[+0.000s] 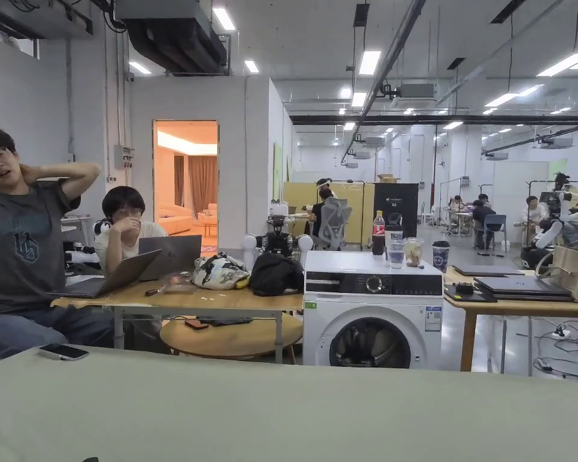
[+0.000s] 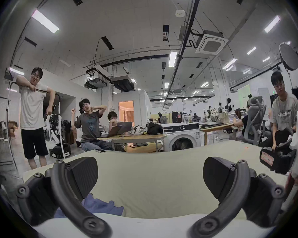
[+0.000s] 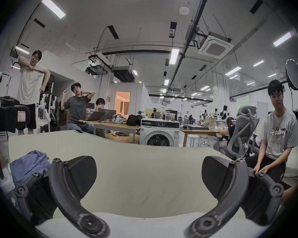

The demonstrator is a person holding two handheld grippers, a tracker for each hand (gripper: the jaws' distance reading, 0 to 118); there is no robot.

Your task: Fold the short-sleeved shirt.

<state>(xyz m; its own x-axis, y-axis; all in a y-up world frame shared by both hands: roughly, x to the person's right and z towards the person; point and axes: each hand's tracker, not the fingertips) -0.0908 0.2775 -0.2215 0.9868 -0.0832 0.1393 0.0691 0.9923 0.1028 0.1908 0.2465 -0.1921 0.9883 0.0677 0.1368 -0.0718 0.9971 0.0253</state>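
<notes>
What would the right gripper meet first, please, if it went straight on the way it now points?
Probably nothing close: the right gripper is open and points across the bare pale table top. The blue shirt lies off to its left, out of that line. Beyond the far edge stands the washing machine, though depth is unclear.

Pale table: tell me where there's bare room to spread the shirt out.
The pale table is bare across its middle and right, up to its far edge. A phone sits at the far left corner. The crumpled blue shirt lies left of the open right gripper, beside the open left gripper.
</notes>
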